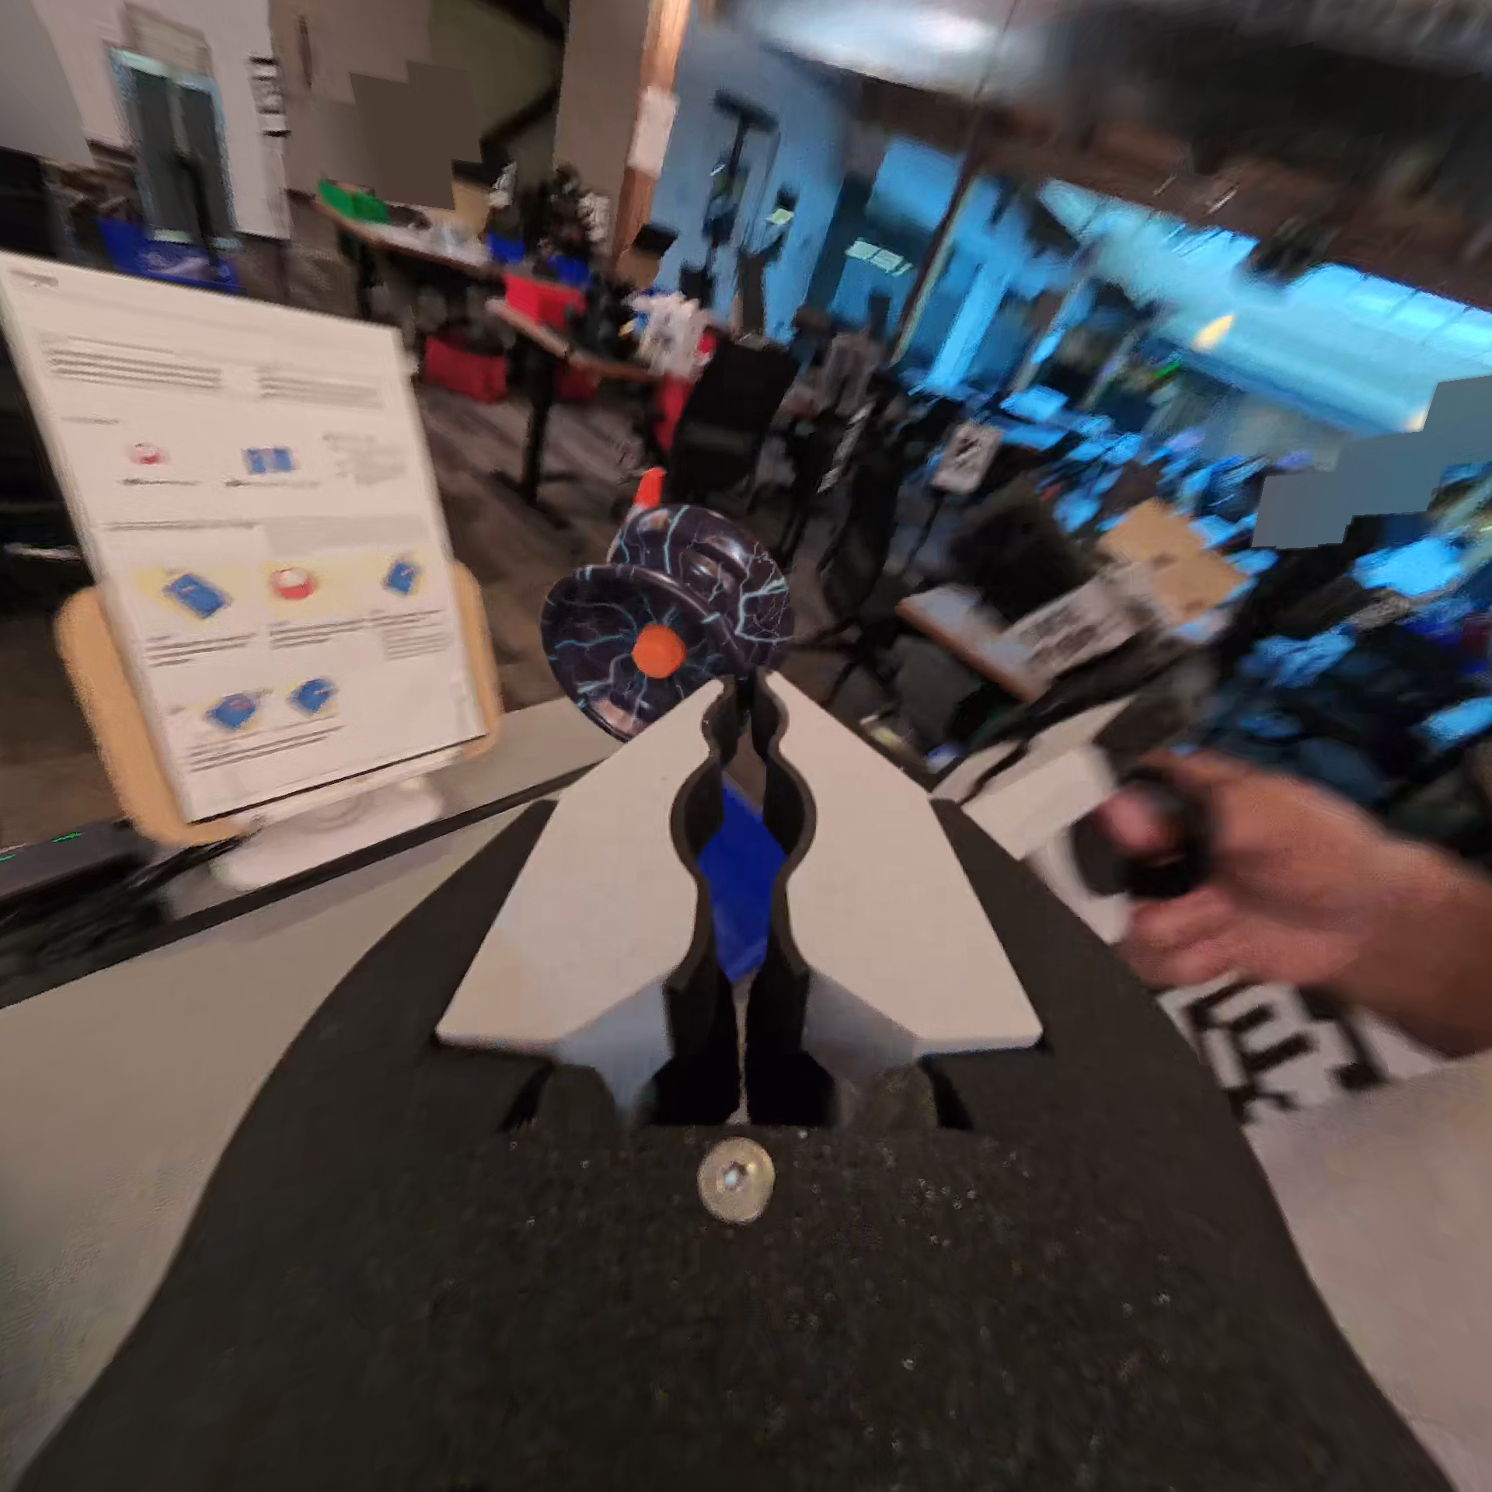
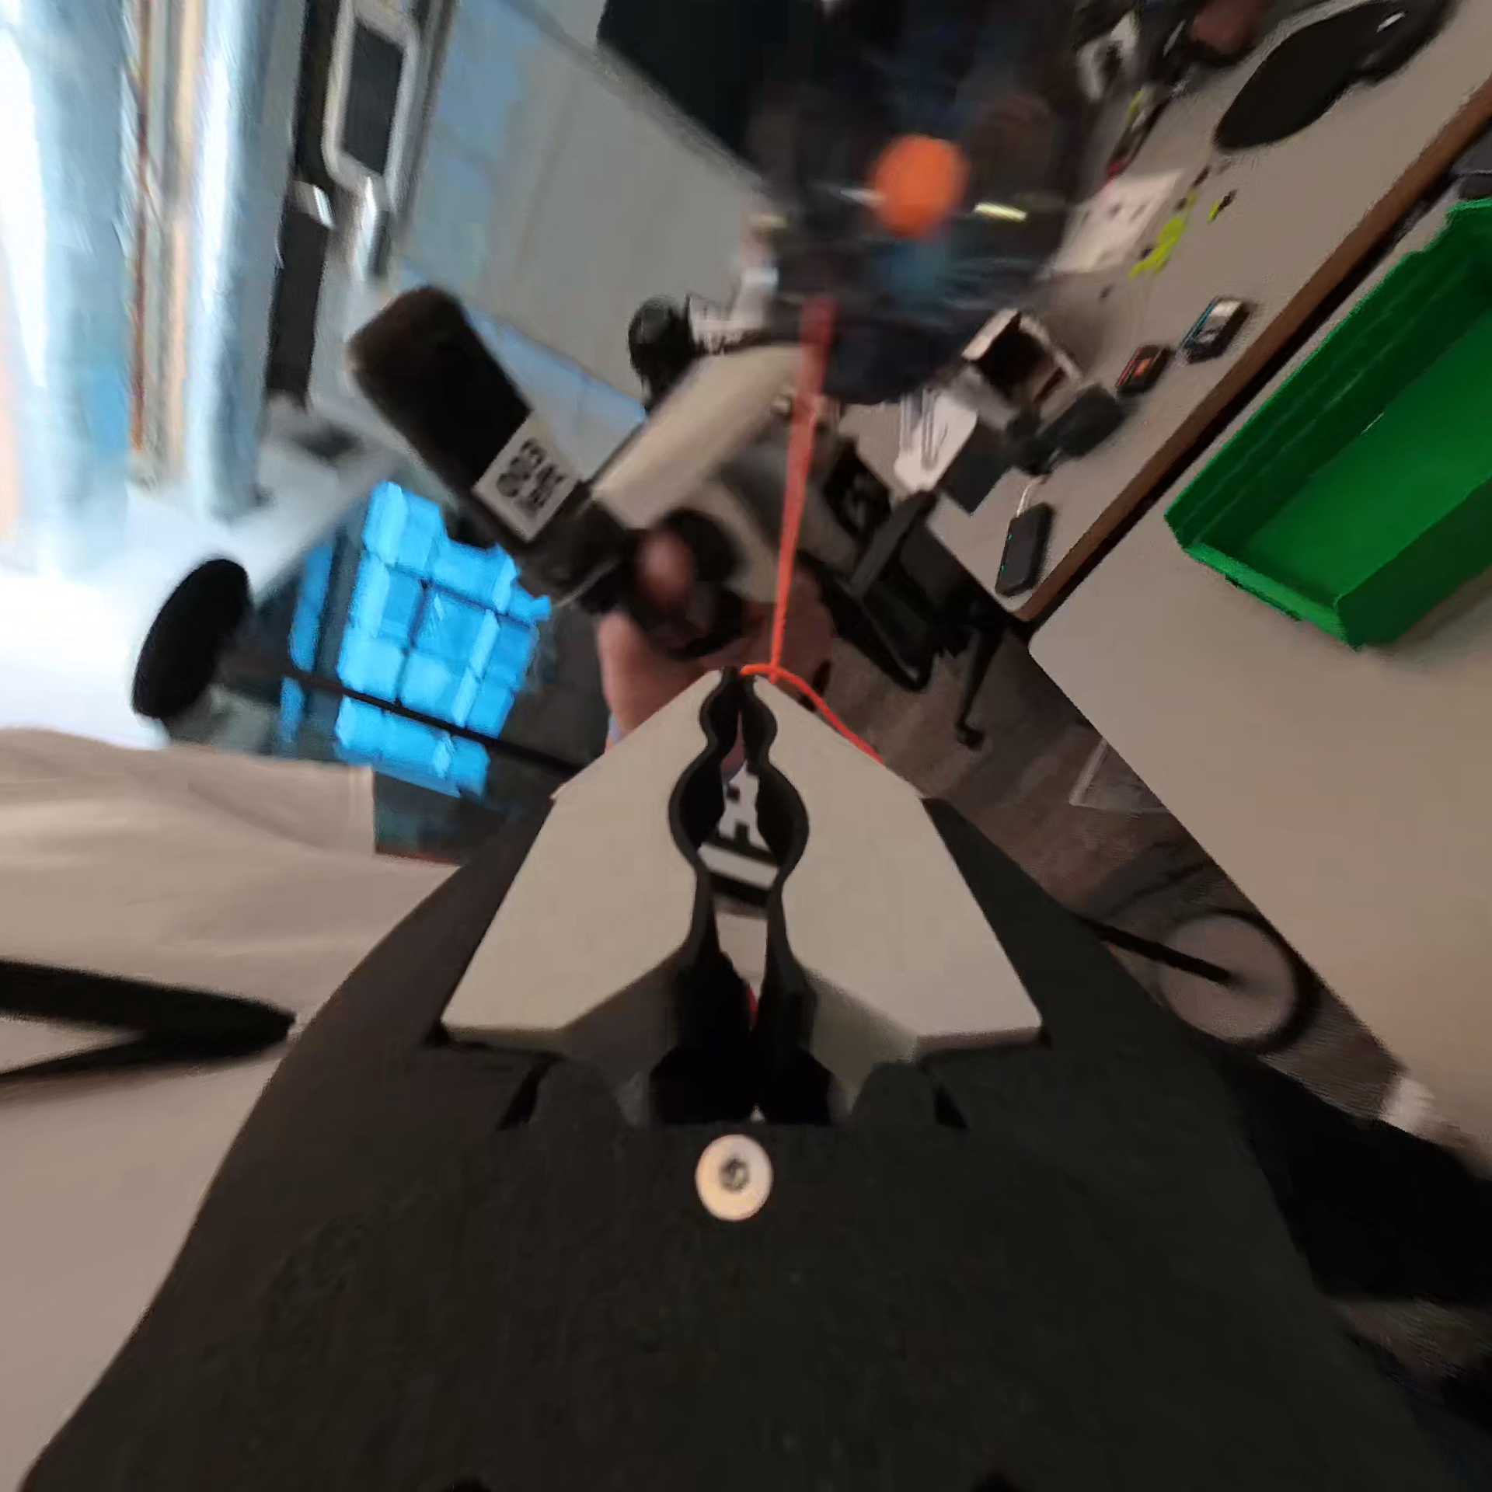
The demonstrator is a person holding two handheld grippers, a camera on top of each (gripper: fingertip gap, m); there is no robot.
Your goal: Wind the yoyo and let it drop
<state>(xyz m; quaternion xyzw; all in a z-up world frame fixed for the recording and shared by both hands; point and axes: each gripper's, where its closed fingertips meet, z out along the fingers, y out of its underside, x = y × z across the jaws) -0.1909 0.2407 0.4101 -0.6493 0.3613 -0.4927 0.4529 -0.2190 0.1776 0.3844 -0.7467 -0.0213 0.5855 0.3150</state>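
Observation:
The yoyo (image 1: 670,622) is dark purple with pale blue marbling and an orange hub. In the left wrist view it sits just beyond my left gripper (image 1: 739,686), which is shut and pinches its lower edge. In the right wrist view my right gripper (image 2: 747,674) is shut on the orange string (image 2: 795,500). The string runs up, fairly taut, to the blurred yoyo (image 2: 888,250). The left gripper (image 2: 686,436) shows there below the yoyo, held by a hand. The right gripper (image 1: 1041,783), held by a hand, shows at the right of the left wrist view.
A white instruction sheet (image 1: 242,525) stands on a holder at the left of the grey table (image 1: 121,1090). A green bin (image 2: 1356,484) sits on a grey table at the right. Cluttered desks and chairs fill the background.

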